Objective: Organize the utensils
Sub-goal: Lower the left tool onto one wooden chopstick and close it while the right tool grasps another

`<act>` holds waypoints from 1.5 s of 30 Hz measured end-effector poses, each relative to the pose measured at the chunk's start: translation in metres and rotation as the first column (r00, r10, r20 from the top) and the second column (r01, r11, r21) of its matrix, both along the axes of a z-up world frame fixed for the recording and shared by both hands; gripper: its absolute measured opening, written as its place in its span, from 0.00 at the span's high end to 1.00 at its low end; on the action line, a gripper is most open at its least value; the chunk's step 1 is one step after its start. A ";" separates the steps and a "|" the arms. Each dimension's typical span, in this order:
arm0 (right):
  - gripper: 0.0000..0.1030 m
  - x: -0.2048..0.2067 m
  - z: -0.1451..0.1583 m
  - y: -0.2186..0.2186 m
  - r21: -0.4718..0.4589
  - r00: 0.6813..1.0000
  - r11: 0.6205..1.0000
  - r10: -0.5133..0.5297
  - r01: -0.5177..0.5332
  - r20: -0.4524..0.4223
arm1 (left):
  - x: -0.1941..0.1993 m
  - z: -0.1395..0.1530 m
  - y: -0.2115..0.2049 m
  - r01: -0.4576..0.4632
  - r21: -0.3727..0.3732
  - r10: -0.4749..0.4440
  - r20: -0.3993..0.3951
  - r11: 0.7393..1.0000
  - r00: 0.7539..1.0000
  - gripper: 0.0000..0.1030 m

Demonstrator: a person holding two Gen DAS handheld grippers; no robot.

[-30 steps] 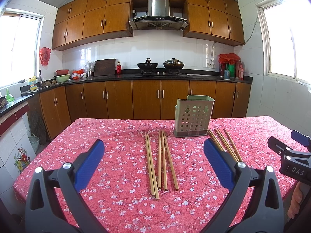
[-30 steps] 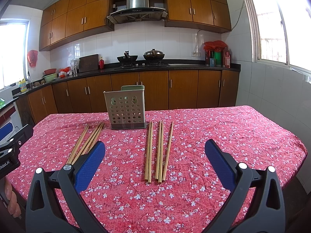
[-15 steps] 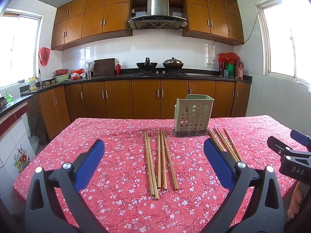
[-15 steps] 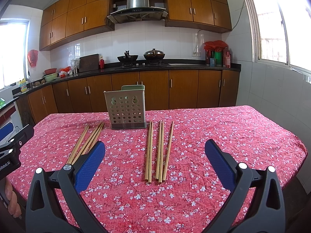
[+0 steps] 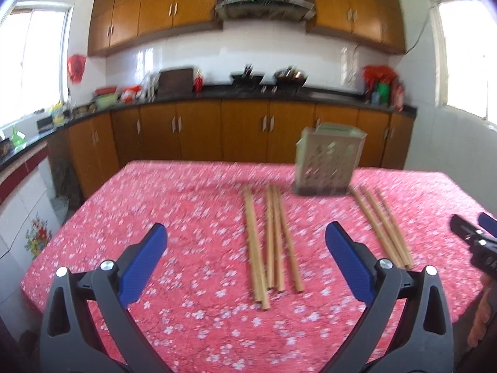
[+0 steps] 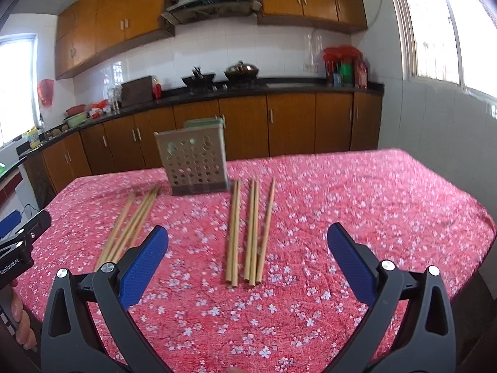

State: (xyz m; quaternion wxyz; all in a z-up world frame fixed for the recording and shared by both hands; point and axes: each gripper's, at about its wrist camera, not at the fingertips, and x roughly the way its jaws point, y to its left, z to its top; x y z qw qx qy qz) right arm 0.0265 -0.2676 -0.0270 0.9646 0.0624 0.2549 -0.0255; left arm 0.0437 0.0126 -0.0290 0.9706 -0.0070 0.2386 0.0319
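Chopsticks (image 5: 273,236), slender bamboo, beside perforated holder (image 5: 327,161)

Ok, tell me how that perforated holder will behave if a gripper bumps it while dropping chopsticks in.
The holder looks like thin, hole-riddled plastic and stands empty, so it is probably light and may slide on the tablecloth. It is tall over a narrow base, so a knock near its rim could tip it. Its darker base may add a little steadiness.

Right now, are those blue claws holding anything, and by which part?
Nothing. The left gripper and right gripper are both open and empty; the chopsticks lie untouched on the tablecloth.
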 end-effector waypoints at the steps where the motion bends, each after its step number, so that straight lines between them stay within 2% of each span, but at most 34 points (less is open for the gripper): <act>1: 0.02 0.010 -0.006 -0.007 0.013 0.999 1.000 -0.018 0.019 -0.046 | 0.010 -0.005 0.005 -0.017 -0.004 0.017 -0.041 1.000 0.999 0.04; 3: 0.02 0.027 -0.015 -0.017 0.035 0.993 0.999 -0.031 0.035 -0.110 | 0.024 -0.012 0.016 -0.045 0.001 0.044 -0.096 0.999 0.994 0.04; 5: 0.16 0.044 -0.025 -0.023 0.038 0.984 0.998 -0.038 0.045 -0.174 | 0.040 -0.022 0.025 -0.068 0.011 0.069 -0.153 0.998 0.986 0.05; 6: 0.28 0.057 -0.031 -0.026 0.038 0.975 0.998 -0.033 0.042 -0.219 | 0.046 -0.026 0.030 -0.070 0.009 0.071 -0.176 0.997 0.982 0.06; 7: 0.40 0.062 -0.036 -0.027 0.040 0.971 0.998 -0.029 0.039 -0.237 | 0.052 -0.029 0.034 -0.069 0.004 0.069 -0.190 0.998 0.979 0.10; 9: 0.54 0.082 -0.049 -0.030 0.066 0.953 0.997 -0.009 0.030 -0.303 | 0.062 -0.037 0.039 -0.069 -0.005 0.066 -0.231 0.998 0.971 0.19; 11: 0.61 0.095 -0.057 -0.028 0.087 0.941 0.996 0.009 0.022 -0.339 | 0.072 -0.045 0.043 -0.061 -0.023 0.052 -0.274 0.998 0.960 0.29; 15: 0.69 0.112 -0.072 -0.024 0.119 0.916 0.993 0.049 -0.001 -0.398 | 0.084 -0.057 0.045 -0.041 -0.059 0.019 -0.328 0.997 0.944 0.37; 17: 0.79 0.113 -0.074 -0.022 0.117 0.921 0.993 0.056 -0.011 -0.385 | 0.087 -0.061 0.042 -0.023 -0.075 -0.005 -0.344 0.997 0.939 0.44; 19: 0.92 0.116 -0.077 -0.023 0.087 0.915 0.996 0.032 0.003 -0.401 | 0.091 -0.065 0.040 -0.001 -0.092 -0.032 -0.353 0.996 0.935 0.51; 25: 0.92 0.113 -0.076 -0.025 0.078 0.921 0.997 0.020 0.012 -0.390 | 0.100 -0.072 0.028 0.054 -0.106 -0.091 -0.382 0.993 0.920 0.68; 29: 0.92 0.110 -0.074 -0.024 0.063 0.923 0.998 0.016 0.009 -0.385 | 0.103 -0.077 0.022 0.075 -0.090 -0.106 -0.404 0.993 0.909 0.71; 33: 0.92 0.113 -0.076 -0.024 0.058 0.924 0.998 0.020 0.002 -0.382 | 0.102 -0.077 0.020 0.081 -0.059 -0.098 -0.408 0.995 0.908 0.71; 36: 0.92 0.111 -0.076 -0.022 0.050 0.923 0.999 0.025 -0.007 -0.384 | 0.101 -0.082 0.017 0.094 -0.039 -0.102 -0.435 0.995 0.895 0.74; 39: 0.91 0.109 -0.077 -0.019 0.053 0.924 0.998 0.037 -0.019 -0.380 | 0.099 -0.083 0.012 0.104 0.003 -0.093 -0.428 0.995 0.899 0.75; 43: 0.92 0.108 -0.077 -0.018 0.035 0.928 0.999 0.046 -0.036 -0.369 | 0.109 -0.083 0.019 0.084 0.013 -0.071 -0.424 0.996 0.903 0.90; 45: 0.92 0.113 -0.077 -0.023 0.031 0.930 0.999 0.040 -0.031 -0.365 | 0.119 -0.083 0.029 0.063 0.022 -0.048 -0.423 0.998 0.905 0.91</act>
